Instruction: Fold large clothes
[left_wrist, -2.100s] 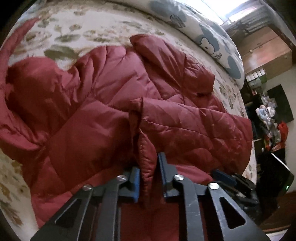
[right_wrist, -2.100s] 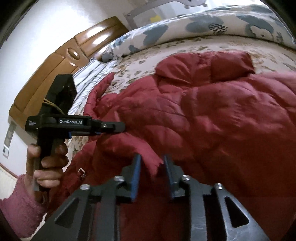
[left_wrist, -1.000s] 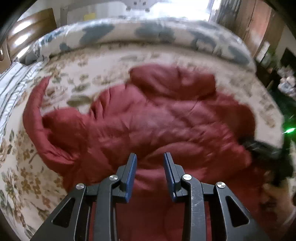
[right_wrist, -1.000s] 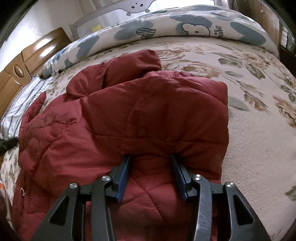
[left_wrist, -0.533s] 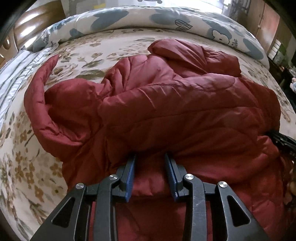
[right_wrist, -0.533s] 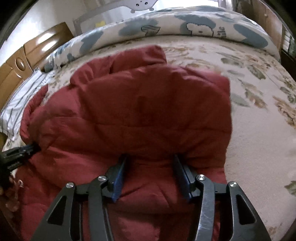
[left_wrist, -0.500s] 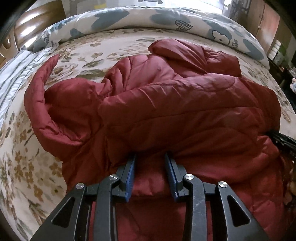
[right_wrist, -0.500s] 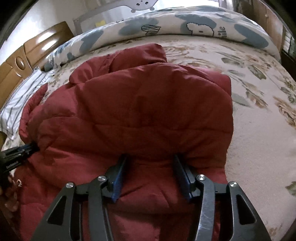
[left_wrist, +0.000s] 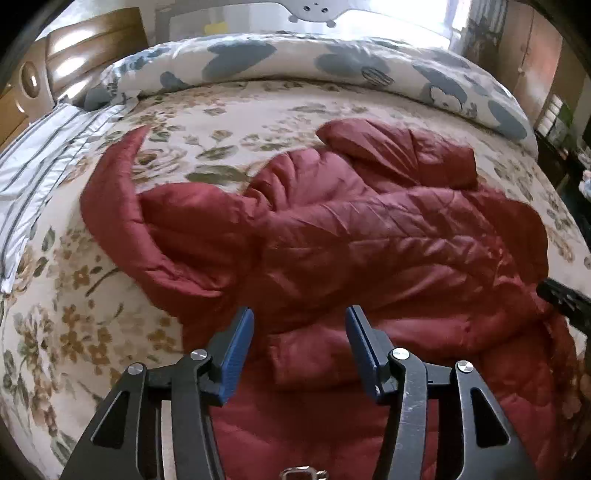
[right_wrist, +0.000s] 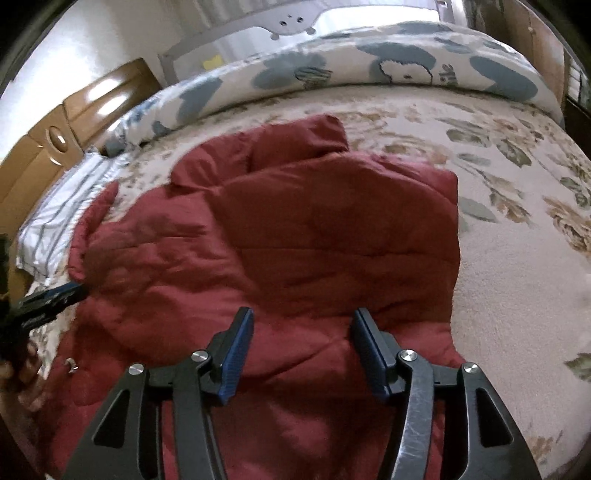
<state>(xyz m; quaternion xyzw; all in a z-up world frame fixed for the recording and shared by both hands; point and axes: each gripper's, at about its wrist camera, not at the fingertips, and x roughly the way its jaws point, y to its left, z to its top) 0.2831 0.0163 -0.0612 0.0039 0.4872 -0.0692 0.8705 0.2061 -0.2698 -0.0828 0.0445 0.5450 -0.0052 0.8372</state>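
Note:
A dark red quilted jacket (left_wrist: 369, 236) lies on the bed, its lower part folded up over its body, one sleeve (left_wrist: 107, 206) curling out to the left. My left gripper (left_wrist: 299, 325) hangs just above the near fold, jaws opening, pads clear of the cloth. In the right wrist view the same jacket (right_wrist: 314, 229) shows a straight folded edge on the right. My right gripper (right_wrist: 301, 328) hovers over its near edge, jaws opening, with nothing gripped. The other gripper's tip (right_wrist: 48, 299) shows at the left edge.
The bed wears a cream floral cover (right_wrist: 517, 240). A blue-and-white duvet roll (left_wrist: 332, 62) lies along the far side, a striped pillow (left_wrist: 33, 166) at the left. A wooden headboard (left_wrist: 74, 55) stands behind. A dark cabinet (left_wrist: 554, 122) is at the right.
Both grippers held folds of the jacket half a second ago; both have since spread their jaws, let the cloth go and drawn back a little. The folded jacket lies settled.

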